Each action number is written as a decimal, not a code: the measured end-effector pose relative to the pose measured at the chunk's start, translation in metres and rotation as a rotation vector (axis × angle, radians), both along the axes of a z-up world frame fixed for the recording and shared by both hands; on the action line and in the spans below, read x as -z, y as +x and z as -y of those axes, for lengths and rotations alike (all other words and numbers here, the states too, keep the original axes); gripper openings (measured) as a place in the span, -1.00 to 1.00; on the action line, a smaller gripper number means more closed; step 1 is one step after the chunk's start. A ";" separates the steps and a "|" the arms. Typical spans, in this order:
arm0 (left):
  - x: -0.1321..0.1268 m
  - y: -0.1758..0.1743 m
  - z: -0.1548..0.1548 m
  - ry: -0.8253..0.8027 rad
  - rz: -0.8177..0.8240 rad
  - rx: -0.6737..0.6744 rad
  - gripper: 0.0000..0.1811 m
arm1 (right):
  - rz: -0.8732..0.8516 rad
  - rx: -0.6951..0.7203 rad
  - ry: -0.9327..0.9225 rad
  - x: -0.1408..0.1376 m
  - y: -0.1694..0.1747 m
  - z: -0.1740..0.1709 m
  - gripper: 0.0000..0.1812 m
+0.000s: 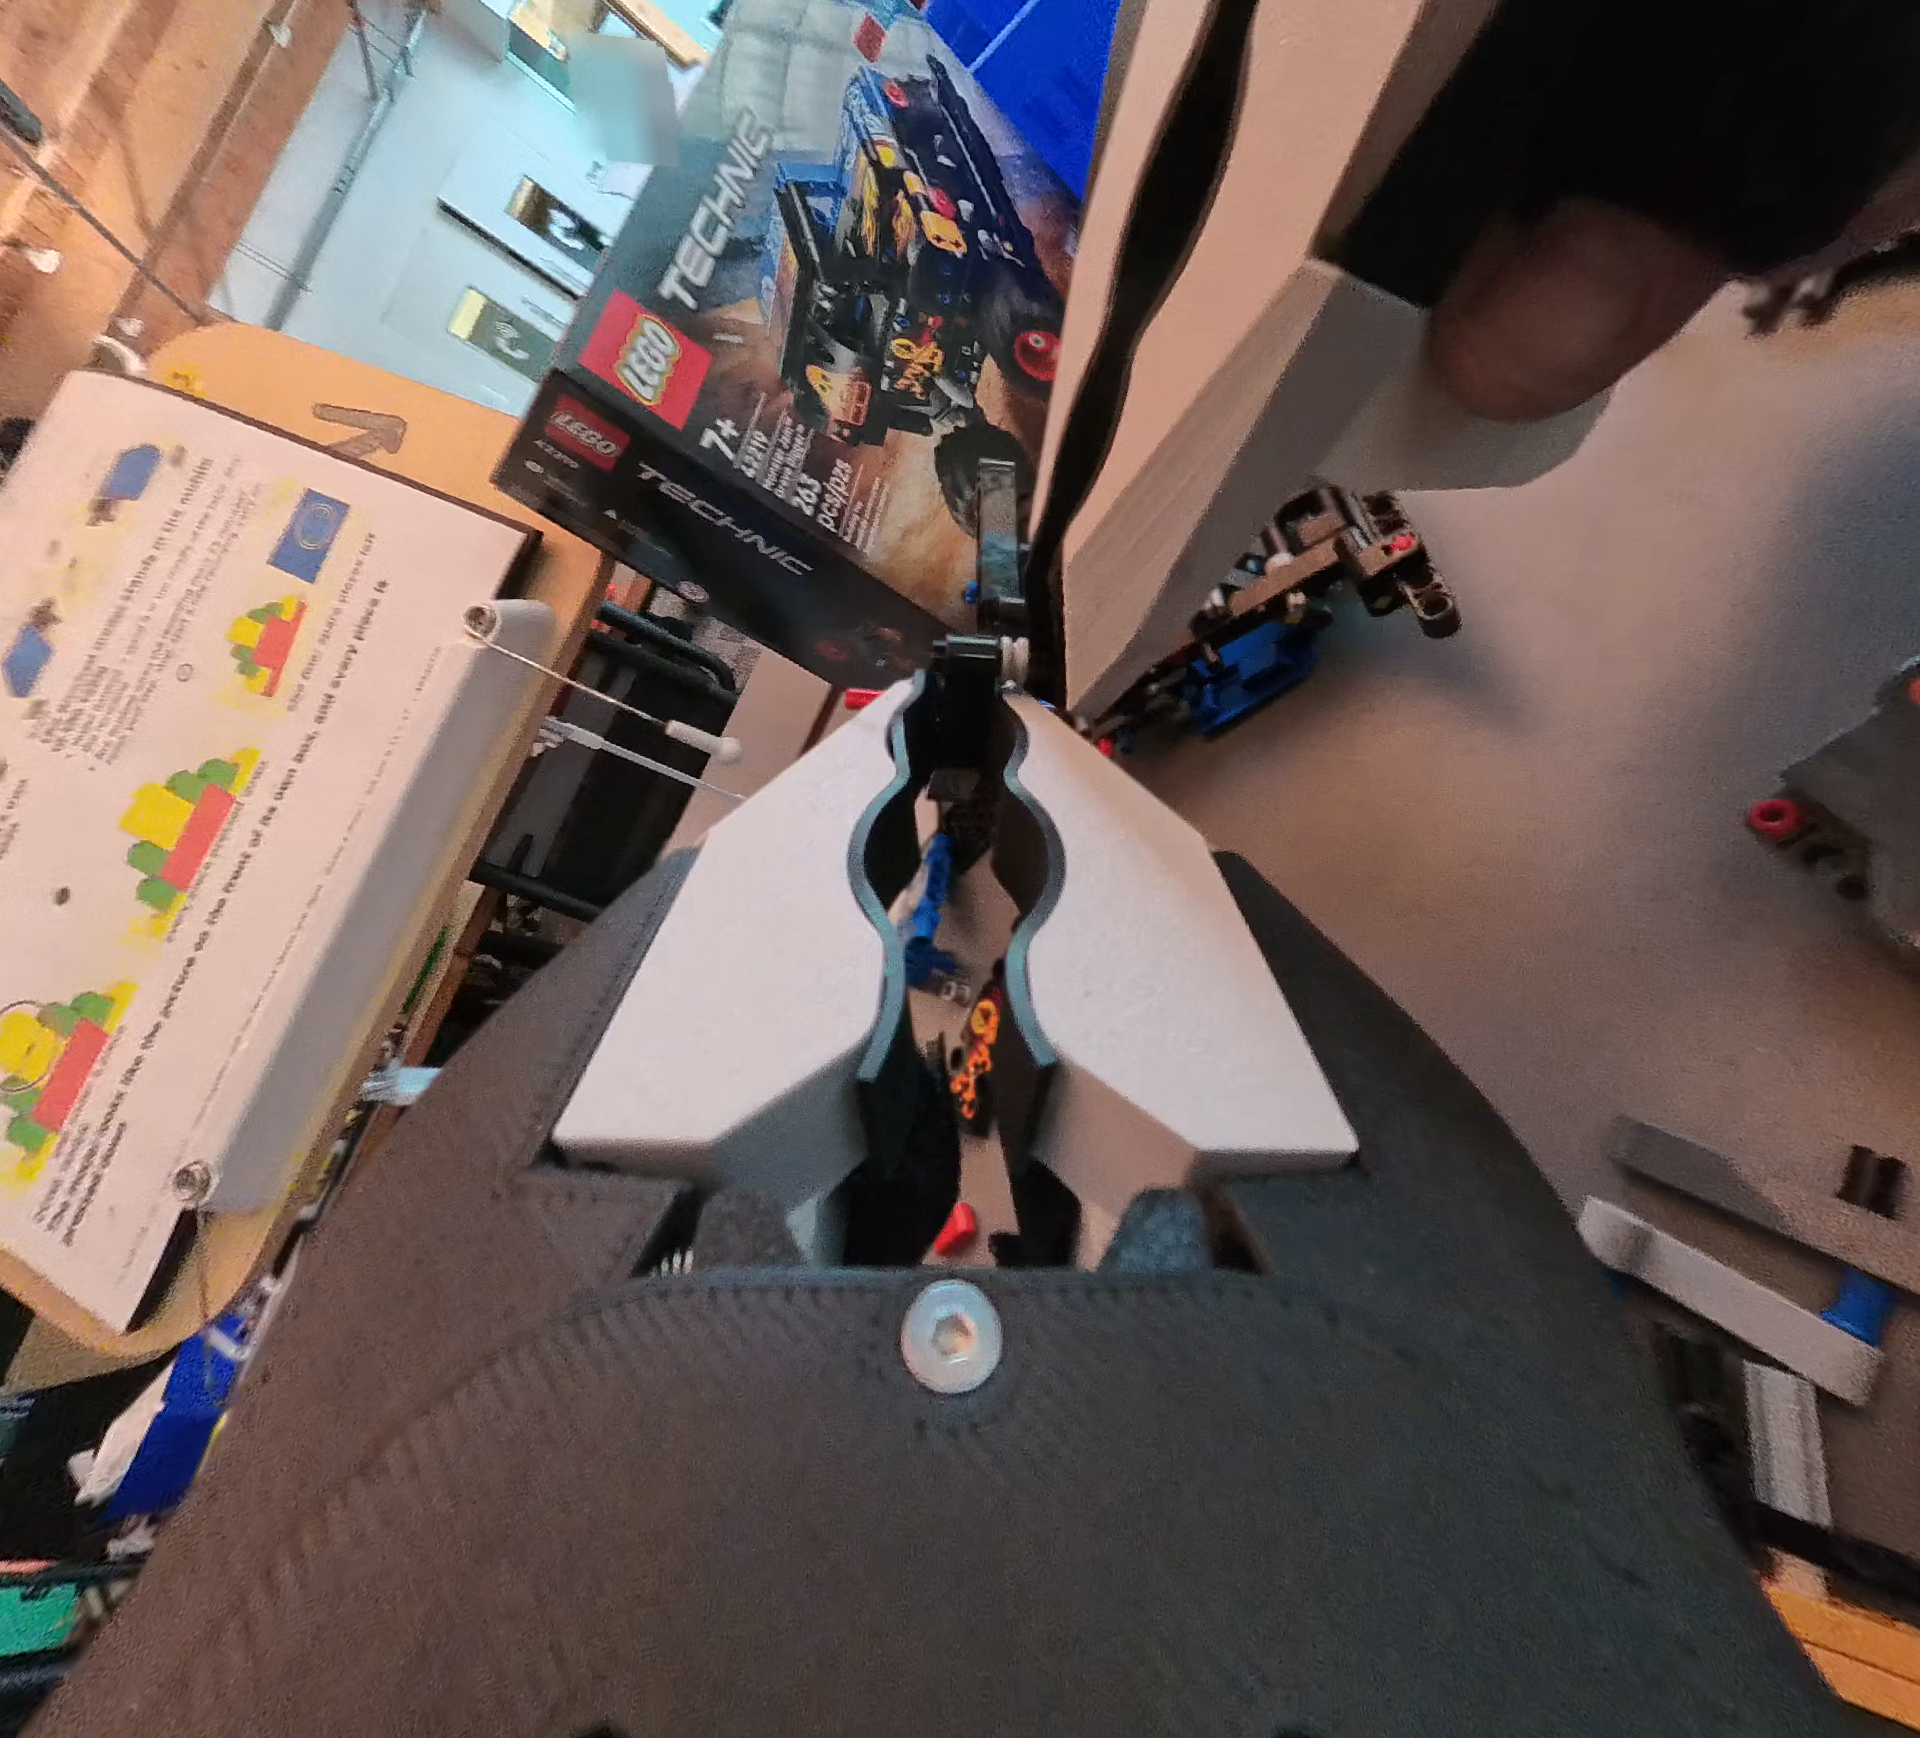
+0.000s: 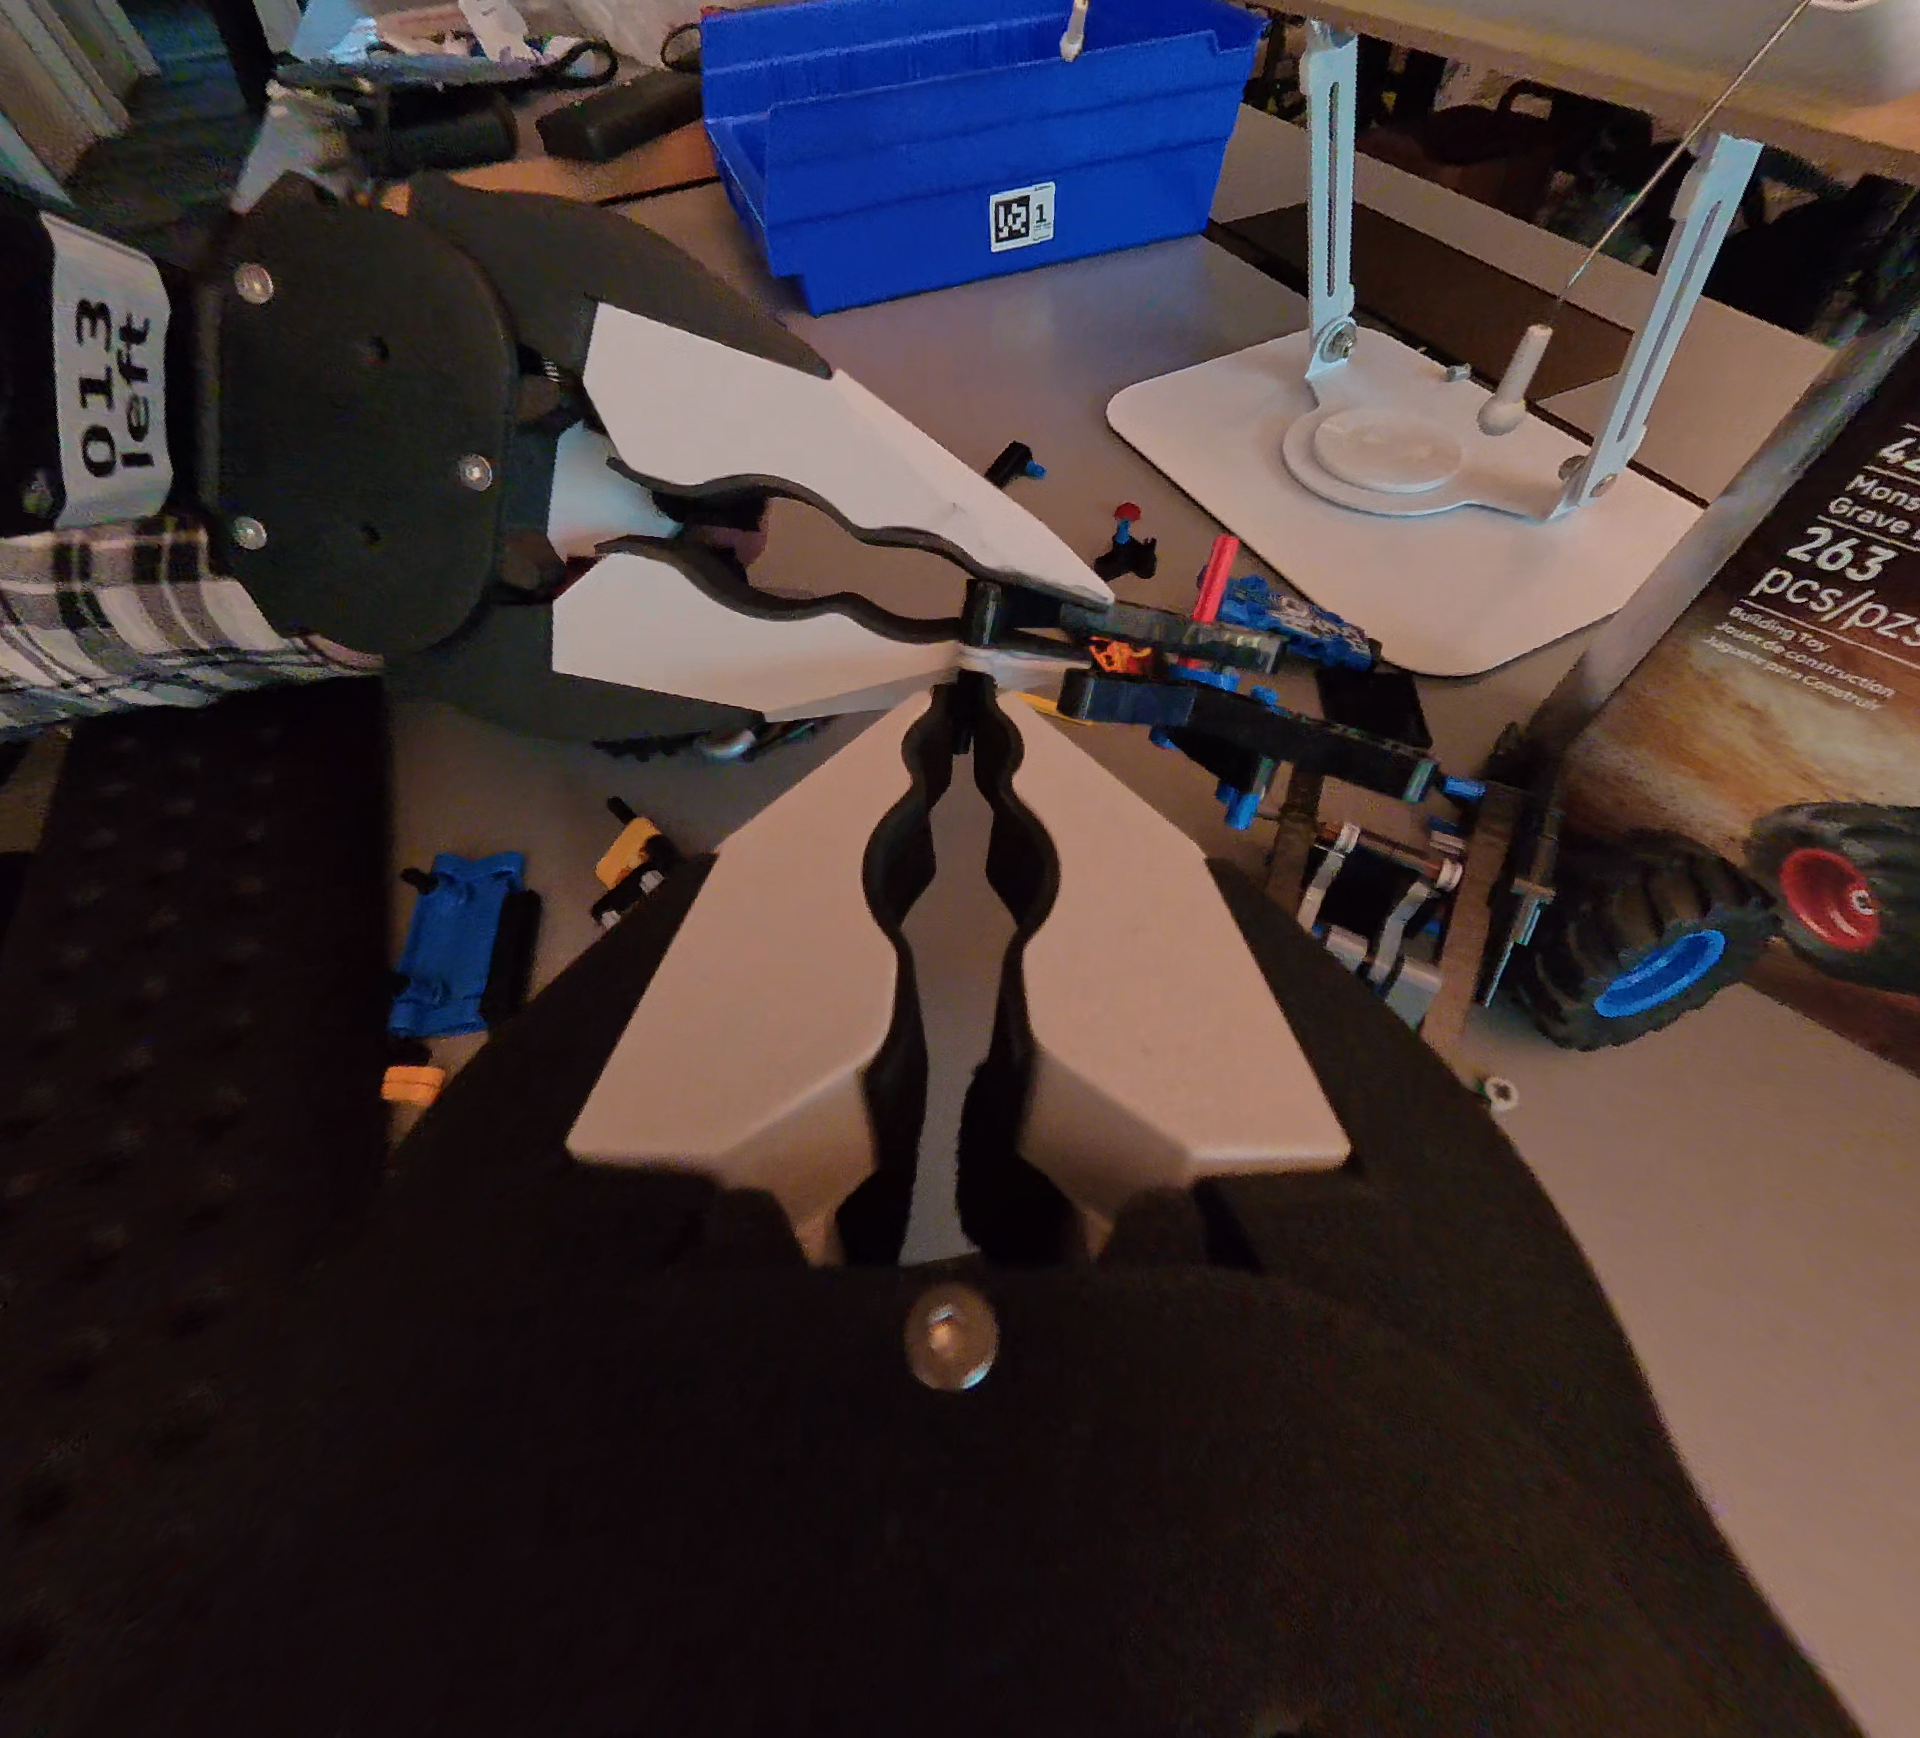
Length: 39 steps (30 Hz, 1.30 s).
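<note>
Right wrist view: from nine o'clock the left gripper [image 2: 1023,623] pinches the black toy-brick assembly [image 2: 1174,649], whose long axis runs toward three o'clock, while the right gripper [image 2: 966,701], jaws narrowed, nips its near end at twelve o'clock above the surface [image 2: 1714,1221]

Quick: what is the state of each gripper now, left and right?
Left gripper: shut on the black toy beam.
Right gripper: shut, tips pinching the same black toy beam's end.
</note>
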<state>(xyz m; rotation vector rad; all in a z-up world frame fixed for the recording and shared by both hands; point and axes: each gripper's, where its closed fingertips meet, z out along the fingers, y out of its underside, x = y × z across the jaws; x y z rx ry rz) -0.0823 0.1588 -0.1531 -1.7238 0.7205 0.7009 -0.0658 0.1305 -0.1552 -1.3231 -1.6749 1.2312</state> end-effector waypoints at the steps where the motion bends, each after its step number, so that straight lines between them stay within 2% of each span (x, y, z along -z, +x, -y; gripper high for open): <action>1: -0.014 -0.010 0.001 0.070 0.027 -0.058 -0.94 | 0.034 -0.016 -0.005 0.005 0.002 0.002 -0.98; 3: -0.056 -0.053 0.010 0.186 0.209 -0.149 -0.94 | 0.149 -0.037 0.109 0.039 0.005 0.008 -0.98; 4: -0.056 -0.052 0.012 0.164 0.228 -0.123 -0.94 | 0.111 -0.033 0.099 0.032 0.002 0.012 -0.98; 6: -0.012 -0.024 0.008 0.008 0.145 -0.032 -0.94 | 0.030 -0.046 0.097 0.004 0.000 0.013 -0.99; 7: -0.001 -0.010 0.006 -0.030 0.125 0.032 -0.95 | 0.072 -0.079 0.116 0.011 0.002 0.015 -0.98; 8: -0.004 -0.003 0.005 -0.031 0.162 0.080 -0.94 | 0.146 -0.116 0.126 0.028 0.007 0.017 -0.98; 10: -0.008 -0.011 0.001 -0.048 0.285 0.072 -0.94 | 0.219 -0.164 0.118 0.051 0.015 0.017 -0.98; 13: 0.001 -0.005 0.006 -0.097 0.315 0.119 -0.95 | 0.259 -0.207 0.124 0.057 0.020 0.018 -0.97; 15: 0.006 -0.006 0.009 -0.125 0.298 0.121 -0.94 | 0.306 -0.253 0.154 0.068 0.024 0.028 -0.75; 18: 0.012 -0.003 0.010 -0.173 0.351 0.156 -0.94 | 0.333 -0.282 0.237 0.079 0.025 0.032 -0.65; 21: 0.022 -0.002 0.011 -0.225 0.369 0.167 -0.94 | 0.285 -0.254 0.262 0.068 0.025 0.023 -0.73; 25: 0.024 -0.003 0.012 -0.234 0.402 0.179 -0.94 | 0.177 -0.127 0.214 0.040 0.020 -0.004 -0.76; 30: 0.012 0.005 0.012 -0.171 0.376 0.210 -0.95 | 0.197 0.015 0.119 0.044 0.012 -0.026 -0.77; 34: 0.002 0.014 0.011 -0.109 0.338 0.229 -0.94 | 0.159 0.060 0.011 0.038 0.008 -0.032 -0.92; 35: 0.001 0.016 0.012 -0.103 0.337 0.234 -0.94 | 0.156 0.057 -0.009 0.038 0.008 -0.032 -0.86; 39: 0.002 0.021 0.013 -0.096 0.291 0.250 -0.93 | 0.101 0.070 -0.030 0.026 0.008 -0.035 -0.93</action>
